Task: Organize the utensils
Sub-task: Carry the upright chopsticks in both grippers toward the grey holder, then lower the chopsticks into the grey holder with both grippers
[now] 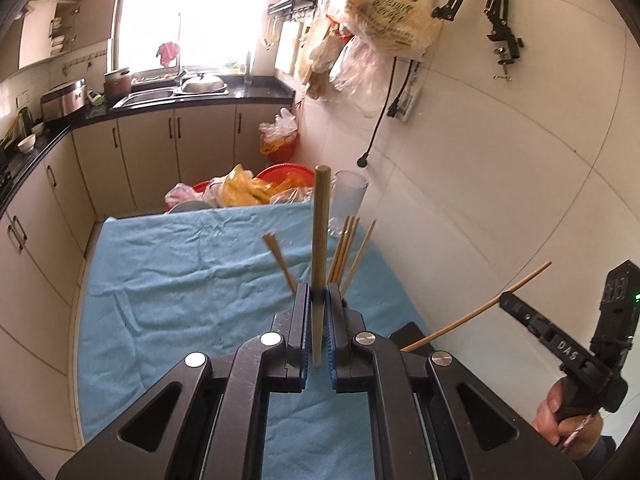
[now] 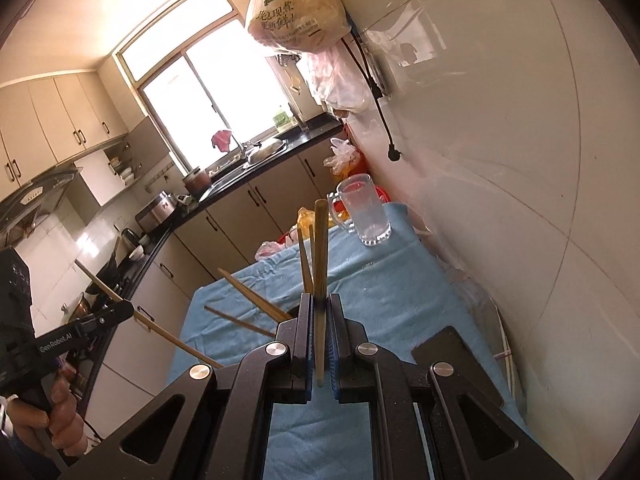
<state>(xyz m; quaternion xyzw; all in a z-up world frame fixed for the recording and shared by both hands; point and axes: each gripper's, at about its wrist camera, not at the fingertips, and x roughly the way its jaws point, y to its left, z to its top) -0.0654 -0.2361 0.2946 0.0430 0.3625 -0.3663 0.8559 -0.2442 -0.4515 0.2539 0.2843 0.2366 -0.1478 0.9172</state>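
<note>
- My left claw (image 1: 319,320) is clamped on one pale wooden chopstick (image 1: 321,240), which stands up along the jaws and pokes out well past their tips, above the wrinkled light-blue cloth on the worktop (image 1: 180,280).
- That stick should be light and stiff, but round and smooth, so I judge it could pivot or slide between the blue pads; a hold nearer its middle would steady it better than this one near the lower end.
- Behind the left claw a loose cluster of thin bamboo chopsticks (image 1: 346,252) fans upward. Whatever holds them is hidden by the jaws, so I cannot say what they stand in.
- My right claw (image 2: 319,324) is likewise closed on a second pale wooden chopstick (image 2: 320,280), pointing away from the camera over the same blue cloth.
- Further right stands a clear glass mug with a handle (image 2: 366,212), at the far edge of the cloth near the white tiled wall (image 2: 520,160). It looks the likely holder, heavy enough to stay put yet breakable, so sticks should go in gently.
- A flat black object (image 2: 456,360) lies on the cloth at the right; I cannot make out what it is.
</note>
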